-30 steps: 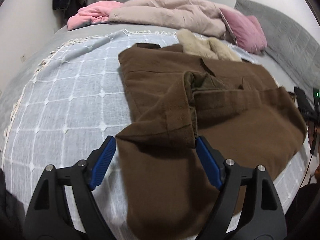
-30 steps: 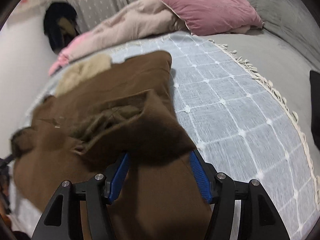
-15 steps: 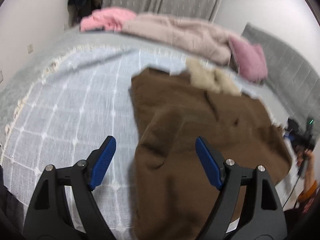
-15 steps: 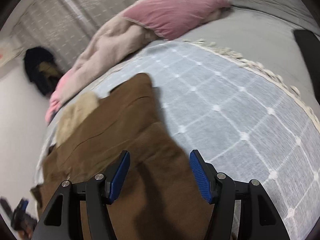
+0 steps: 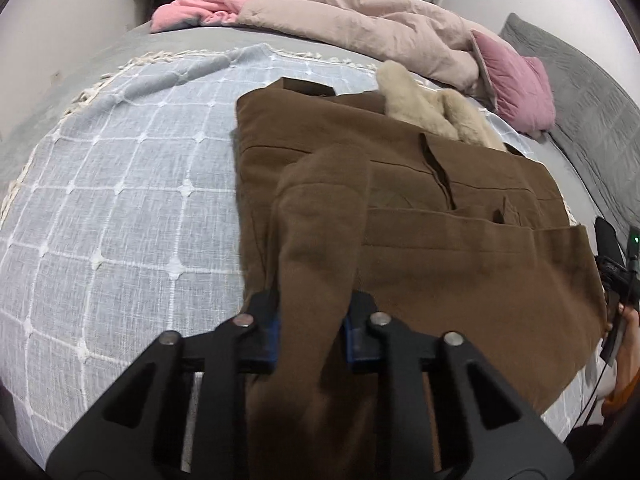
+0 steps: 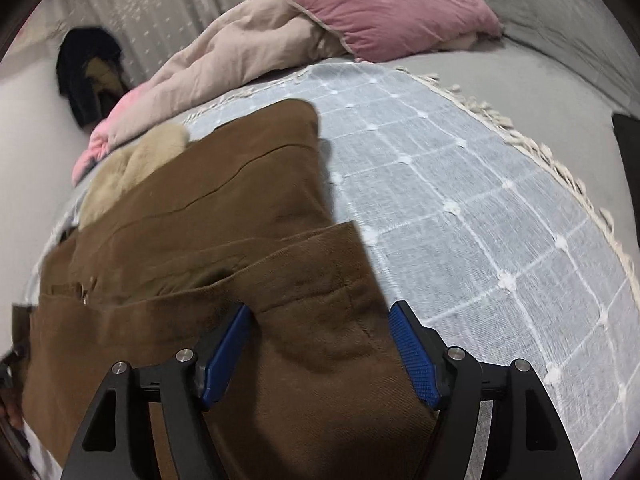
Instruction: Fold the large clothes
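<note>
A large brown coat (image 5: 440, 260) with a cream fur collar (image 5: 424, 108) lies partly folded on a pale blue checked blanket (image 5: 120, 200). My left gripper (image 5: 314, 312) has its jaws closing on a raised fold of the coat's near left edge, and the blue pads press the cloth. In the right wrist view the coat (image 6: 220, 208) fills the left half, with a flap folded across it. My right gripper (image 6: 320, 312) hovers over the coat's near right corner. Its jaws are opening, and brown cloth lies between the pads without being pinched.
A beige duvet (image 5: 360, 20), a pink pillow (image 5: 516, 88) and a pink garment (image 5: 204, 4) lie at the far side of the bed. The blanket's fringe (image 6: 560, 160) meets grey bedding on the right. A hand with a black device (image 5: 616, 276) is at the right edge.
My left gripper went from wide open to closed on a fold of the coat. My right gripper's jaws widened, and the flap it carried now lies flat on the coat.
</note>
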The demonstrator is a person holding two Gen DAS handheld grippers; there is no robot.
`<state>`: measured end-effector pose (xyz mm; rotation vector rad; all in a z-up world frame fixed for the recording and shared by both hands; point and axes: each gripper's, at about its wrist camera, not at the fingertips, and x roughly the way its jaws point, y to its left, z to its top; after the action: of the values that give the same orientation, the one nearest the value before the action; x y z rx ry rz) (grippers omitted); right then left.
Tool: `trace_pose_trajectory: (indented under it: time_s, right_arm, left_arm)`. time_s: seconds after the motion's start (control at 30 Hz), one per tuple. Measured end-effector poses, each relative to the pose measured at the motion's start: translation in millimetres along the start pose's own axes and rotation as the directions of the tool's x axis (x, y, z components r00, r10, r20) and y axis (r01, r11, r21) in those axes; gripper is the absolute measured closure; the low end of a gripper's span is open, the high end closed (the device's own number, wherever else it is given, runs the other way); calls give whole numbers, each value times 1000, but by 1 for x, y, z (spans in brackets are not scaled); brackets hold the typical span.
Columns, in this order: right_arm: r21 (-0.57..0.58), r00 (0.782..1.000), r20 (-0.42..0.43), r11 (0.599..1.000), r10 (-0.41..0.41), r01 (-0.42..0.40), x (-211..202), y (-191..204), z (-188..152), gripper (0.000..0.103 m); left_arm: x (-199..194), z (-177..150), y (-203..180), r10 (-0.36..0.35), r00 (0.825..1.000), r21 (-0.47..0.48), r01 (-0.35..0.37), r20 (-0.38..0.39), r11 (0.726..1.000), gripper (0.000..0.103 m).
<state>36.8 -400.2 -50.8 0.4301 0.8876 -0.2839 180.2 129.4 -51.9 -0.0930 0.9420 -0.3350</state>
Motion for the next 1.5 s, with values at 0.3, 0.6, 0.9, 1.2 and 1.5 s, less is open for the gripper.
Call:
trace_pose_trajectory:
  time_s: [0.3,0.6,0.9,1.2,1.5]
  right_arm:
    - [143,999,-22,989,43,-40,1,-19,-9,20]
    - [-15,991,107,996,-82,84,-34,15,-21,89]
    - [64,948,316,998,-32,12,-94,27,-13,96]
    - [17,846,527,996,-81,85,-118,69,31,96]
    - [-11,844,529,994,-90,112,-60,105,148,96]
  left_arm:
    - [-3,-5,3,11,1000,-87,-11,10,996,91]
    - [-38,-9,-15,64,992,-134,-49,110,990,95]
    - [-96,2,-29,41,949,-144,5,312,990,96]
    - [-113,71,-27,48,918,-67,-24,394,997,96]
    - [-51,178,-32,105,895,-51,-92,433,994,96]
